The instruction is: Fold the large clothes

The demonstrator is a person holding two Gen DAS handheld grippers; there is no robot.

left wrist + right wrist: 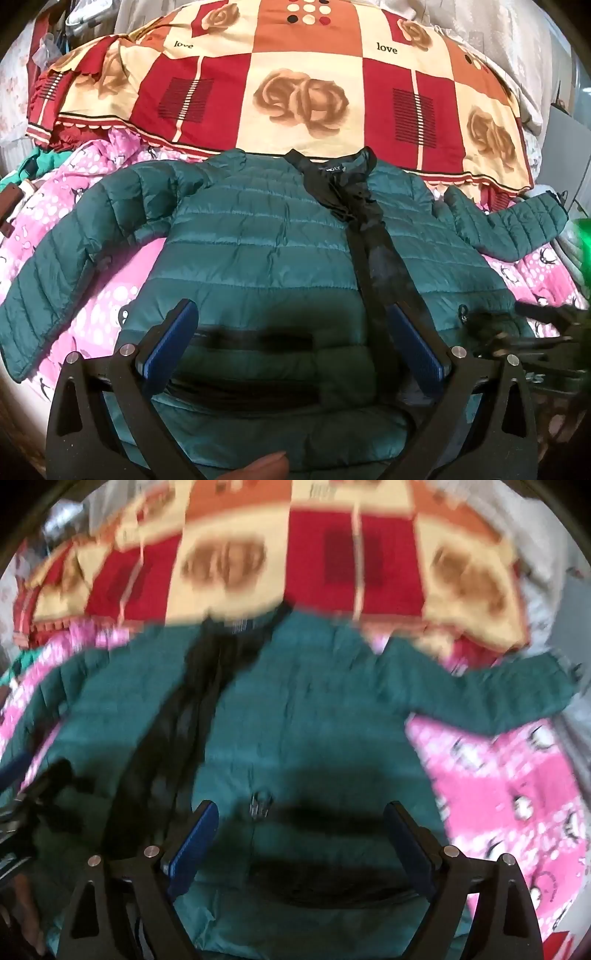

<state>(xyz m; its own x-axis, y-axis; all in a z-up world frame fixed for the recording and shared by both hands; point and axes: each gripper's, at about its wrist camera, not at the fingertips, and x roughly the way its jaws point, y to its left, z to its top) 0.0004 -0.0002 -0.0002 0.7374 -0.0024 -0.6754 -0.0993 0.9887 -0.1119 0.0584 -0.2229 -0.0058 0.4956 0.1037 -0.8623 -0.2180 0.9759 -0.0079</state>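
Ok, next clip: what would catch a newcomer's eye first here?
The green jacket spread flat, front up, sleeves out to both sides, black lining showing at the open front. It lies on a pink sheet, with a red and cream rose quilt behind. Both open grippers, left and right, hang over its hem.

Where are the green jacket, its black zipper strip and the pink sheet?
green jacket [258, 236]: left wrist view, on the quilted chest panel.
black zipper strip [373, 258]: left wrist view, on its middle stretch.
pink sheet [509, 775]: right wrist view, on the bare part right of the jacket.
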